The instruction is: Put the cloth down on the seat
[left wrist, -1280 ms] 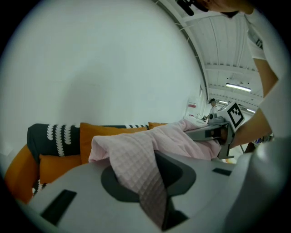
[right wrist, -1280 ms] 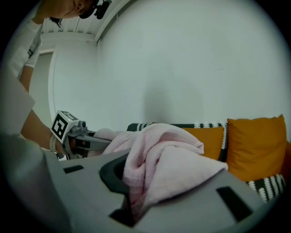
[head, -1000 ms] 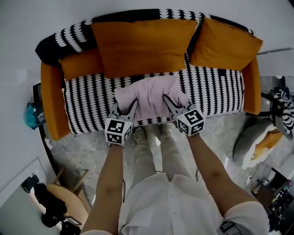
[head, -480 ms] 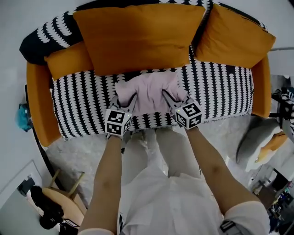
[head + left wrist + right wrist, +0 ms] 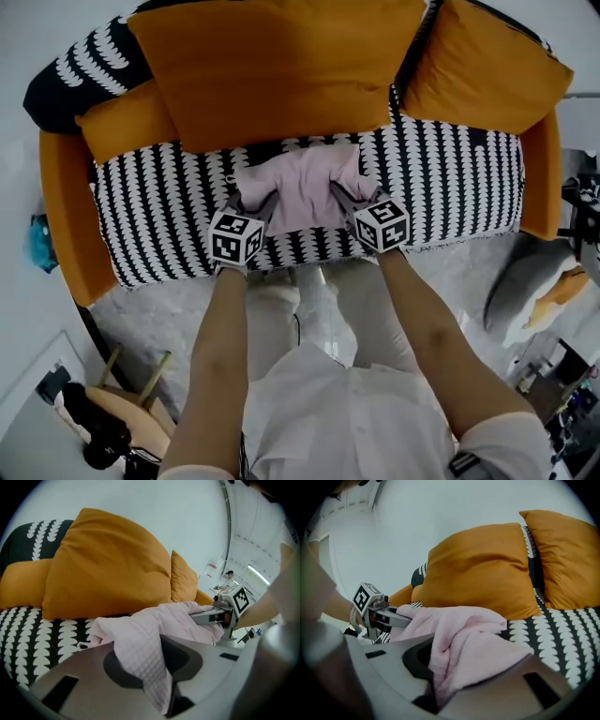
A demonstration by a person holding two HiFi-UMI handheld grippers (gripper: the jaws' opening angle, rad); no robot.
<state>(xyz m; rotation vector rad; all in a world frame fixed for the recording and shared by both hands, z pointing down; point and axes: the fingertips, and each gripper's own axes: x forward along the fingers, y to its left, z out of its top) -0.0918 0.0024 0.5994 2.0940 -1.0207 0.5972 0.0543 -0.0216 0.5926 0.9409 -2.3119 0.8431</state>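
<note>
Fingers on my left gripper and right gripper are staying nearly closed, each pinching a fold of the pink cloth. Against the patterned seat, the cloth is sitting further in from the front edge than a second ago. It looks to be resting bunched mid-cushion, so I'm judging only the release is left.

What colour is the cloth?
The cloth is pale pink; right gripper view shows it best.
</note>
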